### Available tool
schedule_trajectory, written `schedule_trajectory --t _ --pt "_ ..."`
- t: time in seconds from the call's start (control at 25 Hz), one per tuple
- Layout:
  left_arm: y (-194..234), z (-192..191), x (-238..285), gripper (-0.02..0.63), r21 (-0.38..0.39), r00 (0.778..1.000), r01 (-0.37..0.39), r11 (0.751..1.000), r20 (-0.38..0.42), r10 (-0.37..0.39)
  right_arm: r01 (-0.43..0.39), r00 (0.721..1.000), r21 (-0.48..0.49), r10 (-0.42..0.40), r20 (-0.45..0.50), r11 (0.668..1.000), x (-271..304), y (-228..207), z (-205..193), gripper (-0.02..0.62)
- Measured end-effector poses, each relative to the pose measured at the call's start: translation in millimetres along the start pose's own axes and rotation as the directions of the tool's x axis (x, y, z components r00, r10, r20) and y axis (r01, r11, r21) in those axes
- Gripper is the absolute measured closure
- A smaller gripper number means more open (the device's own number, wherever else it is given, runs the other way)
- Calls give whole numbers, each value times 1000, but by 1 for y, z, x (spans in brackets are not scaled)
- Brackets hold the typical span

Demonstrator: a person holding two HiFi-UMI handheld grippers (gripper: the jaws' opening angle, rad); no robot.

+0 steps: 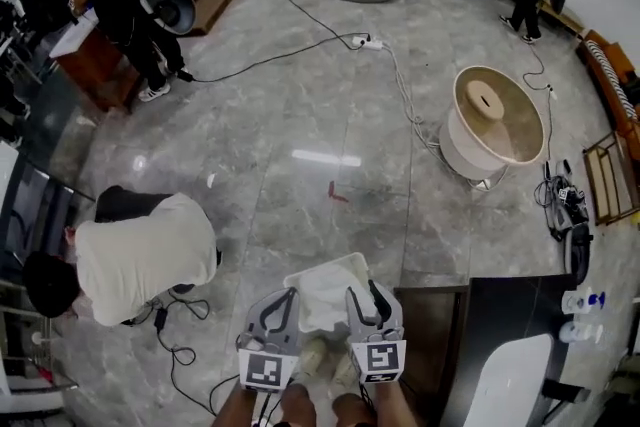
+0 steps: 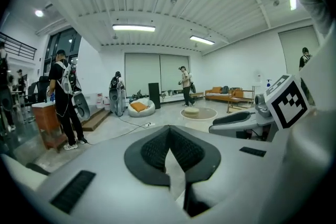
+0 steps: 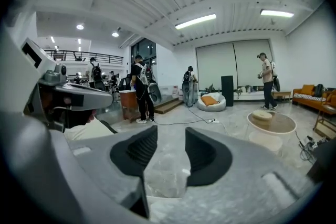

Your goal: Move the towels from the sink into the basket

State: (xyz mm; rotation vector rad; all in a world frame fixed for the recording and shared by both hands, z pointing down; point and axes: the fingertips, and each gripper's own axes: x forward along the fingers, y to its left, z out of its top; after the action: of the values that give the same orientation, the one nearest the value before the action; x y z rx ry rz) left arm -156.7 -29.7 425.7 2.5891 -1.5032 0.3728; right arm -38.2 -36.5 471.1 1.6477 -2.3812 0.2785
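Quick status, head view: both tools hang over the white rectangular plastic basket (image 1: 322, 266) on the grey marble floor (image 1: 300, 135), right at my feet. There's a white crumpled towel (image 1: 325, 300) already lying in it, at 12 o'clock from the gap btw the two tools, just past the tips.

Left tool (image 1: 285, 301): tips pressed together, closed. I can't make out any cloth caught in them, just a pale wedge under the pads.

Right tool (image 1: 362, 295): jaws apart w/ a clear gap. Only floor and a bit of white rim show through, nothing pinched.

The bit that matters imo: the white oval sink (image 1: 515, 370) sits in the dark table (image 1: 500, 305) at roughly 4 o'clock from the right tool, well apart from the basket. So the right tool is the nearer one for any next grab, and it's the one that's open. Can't tell from here if another towel is left in the sink, it's all white on white.
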Motion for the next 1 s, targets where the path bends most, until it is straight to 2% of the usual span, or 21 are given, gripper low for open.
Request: schedule_trajectory --t 0.32,0.48,0.6,0.68,0.84,1.0 --pt "-30 100 -41 597 32 997 7 999 77 -9 32 997 -29 -30 74 999 -63 -7 105 495" --pt "-43 129 -57 597 96 994 28 995 100 -38 75 993 -45 -70 99 996 -95 -17 139 529" --pt "-57 150 -72 597 58 993 39 998 108 -45 104 989 -42 -99 112 994 -123 -21 157 545" --pt "-62 158 -82 597 53 993 42 998 111 -48 122 986 -44 -116 123 992 -140 -21 166 586" --pt "-69 163 -97 597 145 990 59 988 118 -77 139 982 -64 -129 141 988 -172 -18 177 595" --pt "-84 169 -111 597 180 987 88 980 117 -110 164 977 -61 -153 147 985 -200 -20 180 595"
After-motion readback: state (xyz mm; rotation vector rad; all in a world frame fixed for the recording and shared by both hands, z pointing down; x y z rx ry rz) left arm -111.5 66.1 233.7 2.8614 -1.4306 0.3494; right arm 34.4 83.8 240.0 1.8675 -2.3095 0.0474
